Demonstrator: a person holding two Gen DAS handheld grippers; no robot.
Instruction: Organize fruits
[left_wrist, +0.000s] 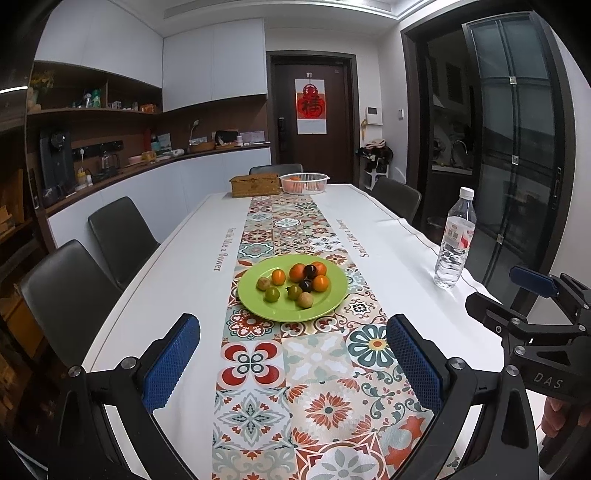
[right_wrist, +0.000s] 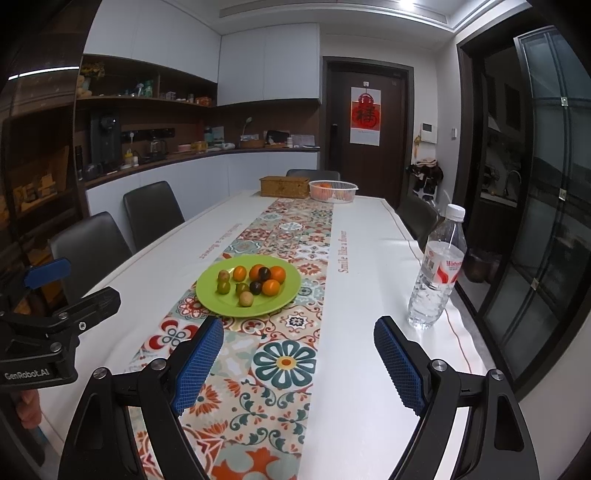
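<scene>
Left gripper (left_wrist: 293, 363) agape, right gripper (right_wrist: 299, 363) agape, plate (left_wrist: 332, 299) between views

The green plate (left_wrist: 258, 308) at frame centre looked like glossy plastic on a matt printed cloth runner (left_wrist: 295, 369). At right, the water bottle (left_wrist: 454, 243) was clear ribbed plastic. Both grippers' fingers (right_wrist: 199, 363) carried rough, dimpled blue pads.

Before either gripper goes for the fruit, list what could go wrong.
1. The fruits lie bunched and touching on the plate; closing on one may nudge its neighbours, and round ones could roll off.
2. The bottle stands upright near the table edge beside the right gripper; a wide swing might topple it.
3. The left gripper is close alongside; both reaching together could collide.
</scene>
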